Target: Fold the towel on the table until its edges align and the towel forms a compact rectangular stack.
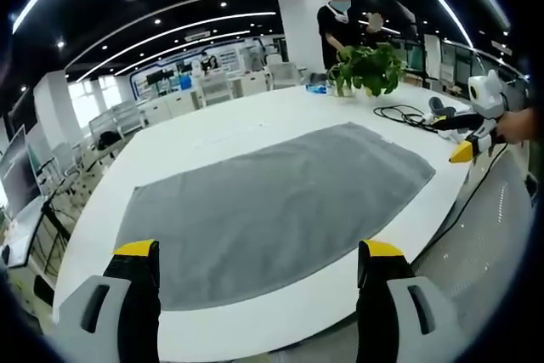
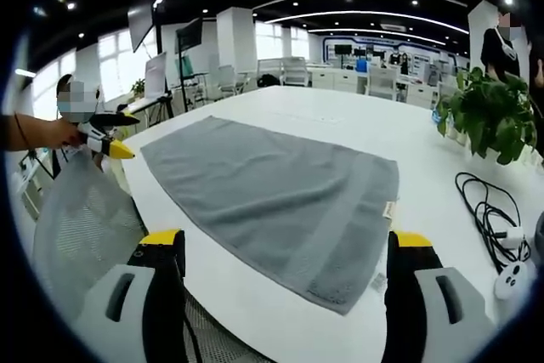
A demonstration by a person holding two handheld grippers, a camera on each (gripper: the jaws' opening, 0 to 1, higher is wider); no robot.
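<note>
One towel (image 1: 280,206) flat on table (image 1: 212,138) | two hand-held grippers: left (image 1: 259,265) wide, right (image 2: 285,252) wide

Open-plan office, rows of desks (image 1: 183,99), chairs (image 2: 293,70), ceiling strip lights (image 2: 365,16)

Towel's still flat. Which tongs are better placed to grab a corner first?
Probably right: the right tongs stand open just short of the towel end and its near corner. The left tongs face the long edge.
</note>
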